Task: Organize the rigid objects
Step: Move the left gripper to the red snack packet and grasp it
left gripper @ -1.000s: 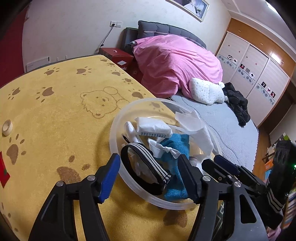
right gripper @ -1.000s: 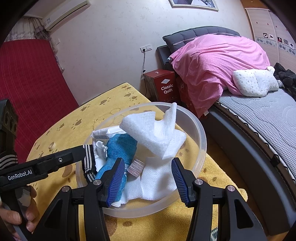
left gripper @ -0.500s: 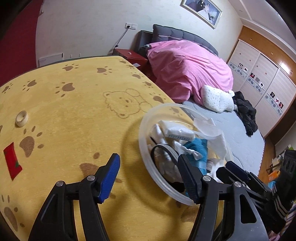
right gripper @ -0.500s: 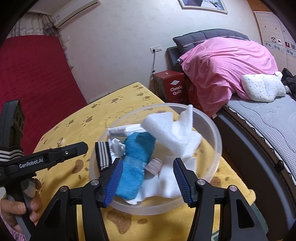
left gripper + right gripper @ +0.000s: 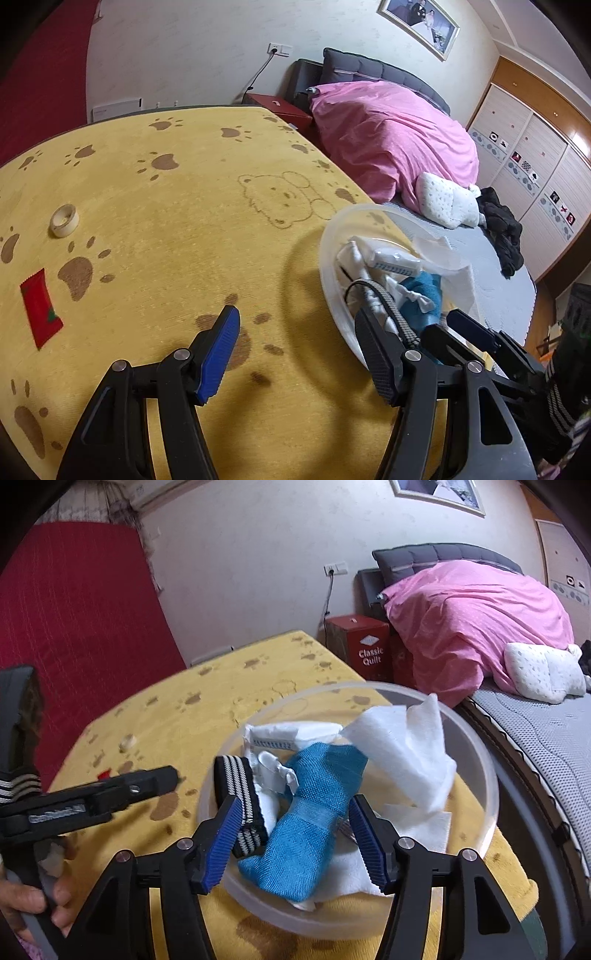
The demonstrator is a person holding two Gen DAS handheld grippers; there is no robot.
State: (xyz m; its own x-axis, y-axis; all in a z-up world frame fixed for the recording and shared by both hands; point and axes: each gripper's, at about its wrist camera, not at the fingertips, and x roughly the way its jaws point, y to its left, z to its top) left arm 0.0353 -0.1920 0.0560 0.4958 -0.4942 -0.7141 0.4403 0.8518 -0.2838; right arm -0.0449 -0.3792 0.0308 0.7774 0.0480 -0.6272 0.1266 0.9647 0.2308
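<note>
A clear plastic bowl (image 5: 480, 746) stands on the yellow paw-print tablecloth (image 5: 184, 206) near the bed-side edge. In it lie a blue sock (image 5: 314, 812), white tissues (image 5: 402, 746), a black-and-white striped band (image 5: 236, 775) and a white packet (image 5: 280, 734). My right gripper (image 5: 295, 843) hovers over the bowl's near side. Its jaws are opening; the sock lies between them and the pads do not press on it. My left gripper (image 5: 299, 354) stands open over bare cloth, left of the bowl (image 5: 327, 266), with nothing between its fingers. A tape roll (image 5: 64, 220) and a red packet (image 5: 40, 308) lie farther left.
A bed with a pink duvet (image 5: 388, 147) runs close along the table's right side. A red box (image 5: 365, 653) stands by the headboard. A hand (image 5: 29, 904) holds the left gripper (image 5: 155, 781) beside the bowl.
My left gripper has swung left, off the bowl and onto bare cloth. The right gripper's jaws have widened, and the sock now lies between them.
</note>
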